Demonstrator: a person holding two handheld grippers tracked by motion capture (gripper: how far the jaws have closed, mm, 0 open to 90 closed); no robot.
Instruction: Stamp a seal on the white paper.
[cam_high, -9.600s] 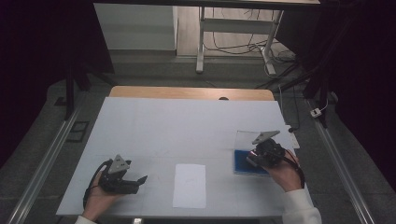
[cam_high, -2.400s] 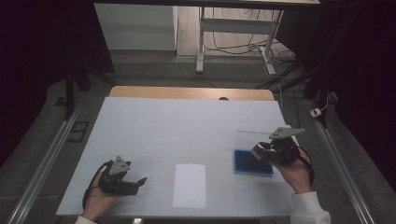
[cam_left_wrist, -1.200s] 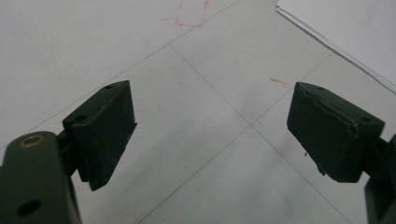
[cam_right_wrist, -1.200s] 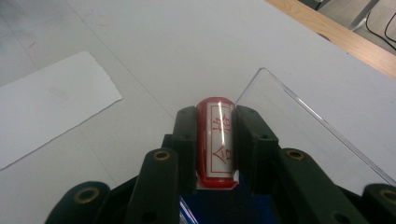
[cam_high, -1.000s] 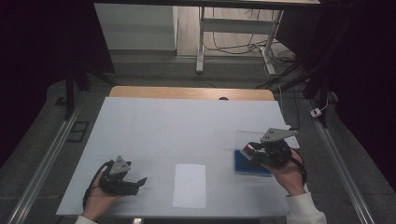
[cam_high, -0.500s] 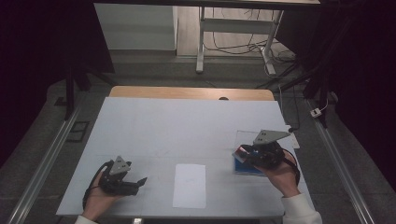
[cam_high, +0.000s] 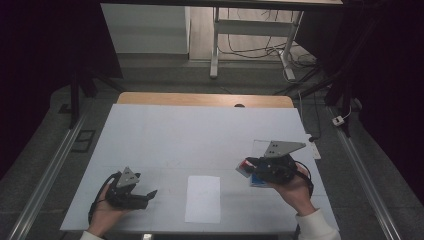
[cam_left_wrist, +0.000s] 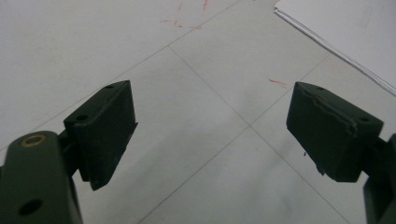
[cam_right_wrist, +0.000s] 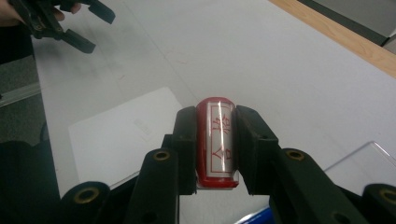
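Now your bench (cam_high: 200, 135) carries a white sheet (cam_high: 202, 198) near its front edge, lying to the left of your right claw (cam_right_wrist: 217, 140) and nearer that hand. The right claw is clamped on a red stamp (cam_right_wrist: 217, 142), its long axis running along the jaws. Your left claw (cam_left_wrist: 210, 135) rests by the bench, jaws wide apart, holding nothing.
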